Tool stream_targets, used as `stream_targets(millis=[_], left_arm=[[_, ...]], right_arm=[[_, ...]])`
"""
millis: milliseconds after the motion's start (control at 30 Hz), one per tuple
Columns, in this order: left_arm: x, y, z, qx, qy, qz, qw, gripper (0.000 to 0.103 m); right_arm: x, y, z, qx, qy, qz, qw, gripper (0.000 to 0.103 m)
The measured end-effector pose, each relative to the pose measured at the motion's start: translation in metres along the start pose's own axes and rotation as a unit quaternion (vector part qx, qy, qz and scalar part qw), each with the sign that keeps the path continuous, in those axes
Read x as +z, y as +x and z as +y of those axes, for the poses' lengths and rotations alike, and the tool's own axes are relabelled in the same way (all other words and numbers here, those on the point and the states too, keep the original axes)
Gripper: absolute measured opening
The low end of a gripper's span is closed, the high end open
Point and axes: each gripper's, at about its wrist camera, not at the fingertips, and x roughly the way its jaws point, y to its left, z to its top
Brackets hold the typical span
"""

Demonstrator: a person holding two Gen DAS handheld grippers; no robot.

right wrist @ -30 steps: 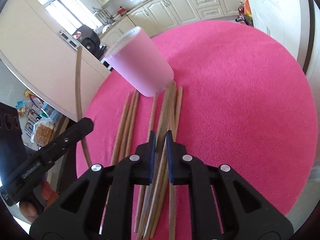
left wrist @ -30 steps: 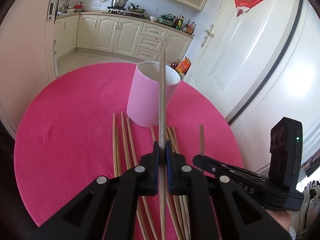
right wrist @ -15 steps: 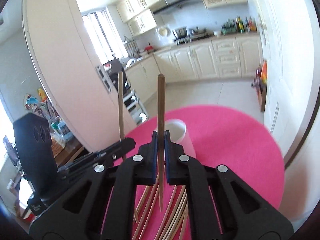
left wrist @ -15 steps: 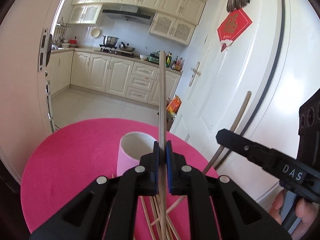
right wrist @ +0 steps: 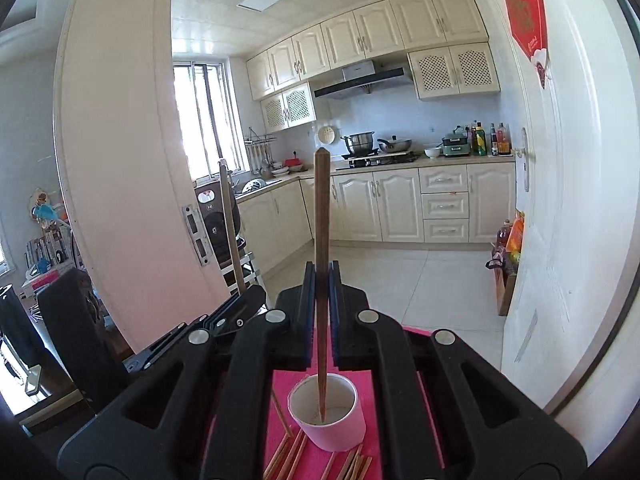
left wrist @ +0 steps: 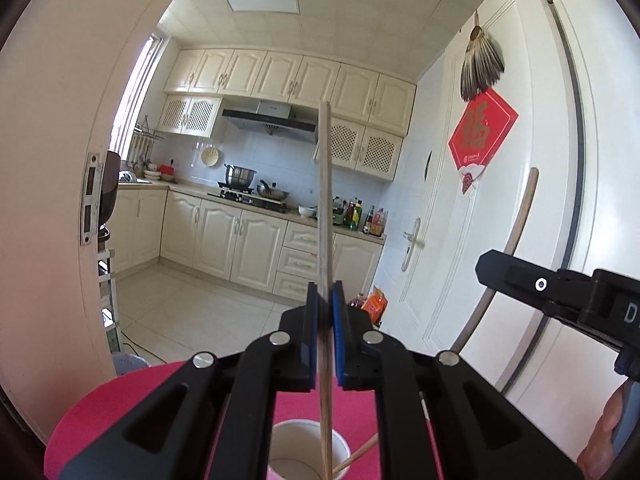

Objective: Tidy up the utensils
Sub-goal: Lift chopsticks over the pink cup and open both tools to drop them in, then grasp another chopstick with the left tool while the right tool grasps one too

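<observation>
My left gripper (left wrist: 325, 296) is shut on a pale wooden chopstick (left wrist: 325, 200) that stands upright. Its lower end crosses the mouth of the pink cup (left wrist: 308, 454) below; whether it is inside, I cannot tell. A darker chopstick (right wrist: 321, 220) is clamped upright in my right gripper (right wrist: 320, 276), which is shut on it. That chopstick's tip points down into the cup (right wrist: 332, 428). Each gripper shows in the other's view: the right one (left wrist: 560, 296) with its chopstick (left wrist: 518, 236), the left one (right wrist: 236, 312) with its chopstick (right wrist: 230, 232).
Loose chopsticks (right wrist: 290, 454) lie on the round pink table (left wrist: 120, 396) at the cup's near side, and several more (right wrist: 354, 464) to the right. A white door (left wrist: 460, 240) stands close on the right, a door edge (right wrist: 132, 200) on the left, kitchen cabinets (right wrist: 400, 208) behind.
Both grippers rose and tipped up from facing the table to facing the kitchen. The right one lifted a chopstick off the pile. Both chopsticks now stand upright above the cup.
</observation>
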Motion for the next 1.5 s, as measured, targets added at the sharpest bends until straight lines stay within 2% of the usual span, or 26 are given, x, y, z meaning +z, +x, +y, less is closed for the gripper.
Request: stream_targets(millis=[133, 267, 533, 567, 600, 667, 767, 967, 1000, 1067, 1100, 1133, 1267, 1500], left_arm=[[-0.014, 0.01, 0.001, 0.011, 0.021, -0.022, 0.9995, 0.007], [-0.031, 0.022, 0.008, 0.011, 0.02, -0.004, 0.9997, 0.007], [-0.044, 0.033, 0.02, 0.015, 0.009, 0.041, 0.999, 0.008], [-0.044, 0.032, 0.02, 0.015, 0.011, 0.046, 0.9988, 0.011], [-0.045, 0.031, 0.02, 0.015, 0.013, 0.048, 0.9986, 0.021], [-0.045, 0.028, 0.02, 0.018, 0.017, 0.053, 0.9983, 0.03], [-0.046, 0.021, 0.02, 0.018, 0.022, 0.054, 0.9982, 0.031], [-0.041, 0.004, 0.024, 0.014, 0.012, 0.061, 0.998, 0.043], [-0.041, 0.001, 0.025, 0.015, 0.013, 0.062, 0.9979, 0.046], [-0.04, -0.004, 0.029, 0.018, 0.015, 0.069, 0.9973, 0.047], [-0.04, -0.006, 0.031, 0.026, 0.012, 0.071, 0.997, 0.049], [-0.04, -0.009, 0.035, 0.029, 0.007, 0.076, 0.9967, 0.05], [-0.041, -0.023, 0.045, 0.021, -0.01, 0.1, 0.9948, 0.051], [-0.049, -0.044, 0.053, 0.05, 0.007, 0.139, 0.989, 0.055]], right_arm=[[-0.008, 0.016, -0.004, -0.002, -0.002, 0.013, 1.0, 0.006], [-0.022, 0.032, -0.008, -0.002, 0.002, 0.035, 0.999, 0.006], [-0.041, 0.042, -0.009, -0.008, 0.004, 0.059, 0.998, 0.007], [-0.042, 0.043, -0.009, -0.01, 0.004, 0.06, 0.998, 0.007], [-0.044, 0.043, -0.009, -0.011, 0.005, 0.062, 0.998, 0.007], [-0.046, 0.044, -0.009, -0.013, 0.007, 0.065, 0.998, 0.007], [-0.048, 0.044, -0.009, -0.014, 0.01, 0.067, 0.998, 0.007], [-0.047, 0.039, -0.008, -0.02, 0.014, 0.063, 0.998, 0.007], [-0.047, 0.038, -0.007, -0.024, 0.015, 0.064, 0.998, 0.01], [-0.048, 0.037, -0.007, -0.028, 0.016, 0.067, 0.997, 0.038], [-0.048, 0.035, -0.008, -0.037, 0.017, 0.061, 0.997, 0.057], [-0.048, 0.031, -0.008, -0.041, 0.015, 0.053, 0.998, 0.059], [-0.049, 0.023, -0.007, -0.048, 0.016, 0.055, 0.997, 0.059], [-0.058, 0.005, -0.004, -0.067, 0.005, 0.065, 0.996, 0.059]])
